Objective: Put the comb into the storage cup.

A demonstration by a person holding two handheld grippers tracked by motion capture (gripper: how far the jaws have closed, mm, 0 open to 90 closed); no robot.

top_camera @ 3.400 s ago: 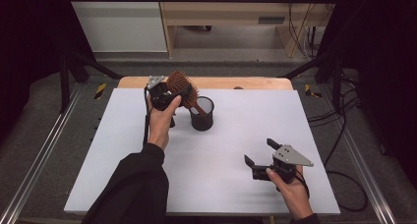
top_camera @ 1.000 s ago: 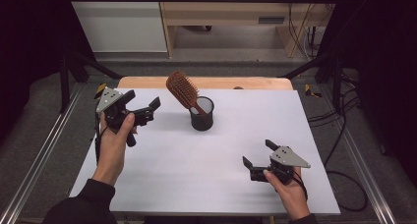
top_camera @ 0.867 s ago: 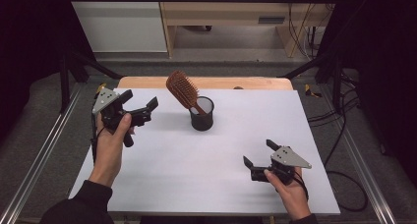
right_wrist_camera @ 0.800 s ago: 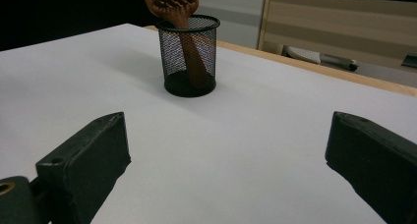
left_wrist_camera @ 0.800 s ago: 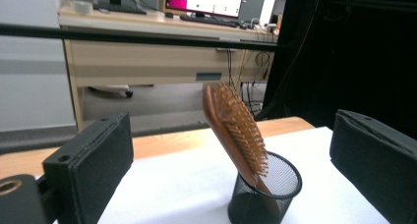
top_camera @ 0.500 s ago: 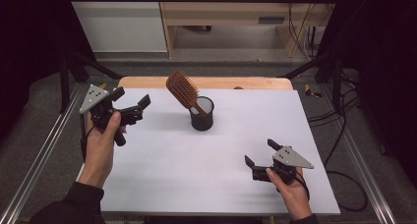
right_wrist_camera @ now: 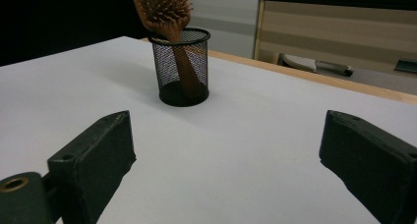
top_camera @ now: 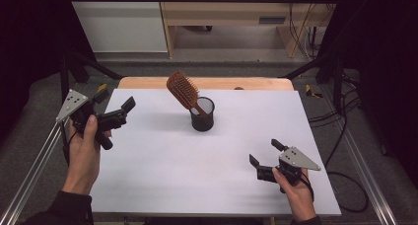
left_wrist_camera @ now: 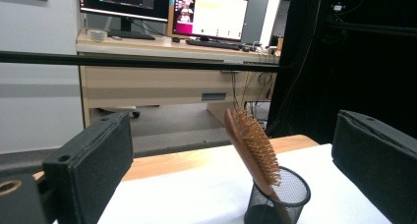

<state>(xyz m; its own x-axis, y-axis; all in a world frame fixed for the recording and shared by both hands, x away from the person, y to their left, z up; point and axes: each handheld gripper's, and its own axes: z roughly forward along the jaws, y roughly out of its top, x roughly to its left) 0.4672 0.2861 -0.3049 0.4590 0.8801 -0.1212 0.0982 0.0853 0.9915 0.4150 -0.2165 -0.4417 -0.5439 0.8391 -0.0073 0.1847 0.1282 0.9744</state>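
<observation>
The wooden hairbrush (top_camera: 183, 90) stands handle-down in the black mesh cup (top_camera: 202, 115), its bristled head leaning toward 10 o'clock above the rim. Cup and brush sit a little past the middle of the white table (top_camera: 162, 170), toward 12 o'clock.

In my judgement the placing step is done and the retreat is in hand. The left gripper (top_camera: 121, 112) is lifted off at 9 o'clock of the cup, over the table's left edge, with its jaws spread wide and nothing between them (the left gripper view looks straight through the gap at brush and cup). The right gripper (top_camera: 266, 153) rests low near the 5 o'clock corner; its jaws have just been closing a touch, yet they stand wide apart with bare table between them.

The next move, as I read it, calls for little: bring the left hand down to rest without swinging back toward the tilted brush head, which could tip the light cup.

There is plenty of open table all round the cup. The tight spots are the metal rail (top_camera: 29, 170) just outside the left edge, close under the left hand, and the near edge beside the right hand. The wooden strip (top_camera: 256, 83) along the far edge lies well apart from both.
</observation>
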